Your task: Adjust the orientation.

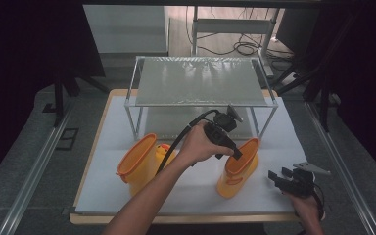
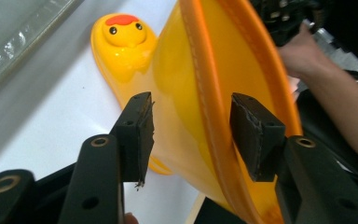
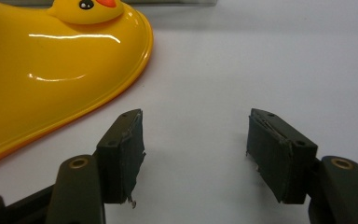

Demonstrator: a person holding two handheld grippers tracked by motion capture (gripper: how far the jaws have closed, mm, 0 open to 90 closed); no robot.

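The right-hand yellow boot (image 1: 237,169) stands upright on the white tabletop (image 1: 196,196), just in front of the wire shelf (image 1: 200,81). The left hand-held gripper (image 1: 236,154) straddles its orange rim, one jaw inside, one outside, pads not pressing yet. The right hand-held gripper (image 1: 277,177) rests beside that boot, jaws wide, empty. The other boot (image 1: 139,164) sits off to the left.

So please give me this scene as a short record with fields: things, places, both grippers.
work surface: white table
boots: two yellow duck rain boots, right boot upright, left boot tilted
rack: metal shelf behind the boots
left gripper: jaws straddle the right boot's orange rim, one pad inside, one outside, not yet pressing
right gripper: open, nothing between the jaws, low over the table beside the right boot
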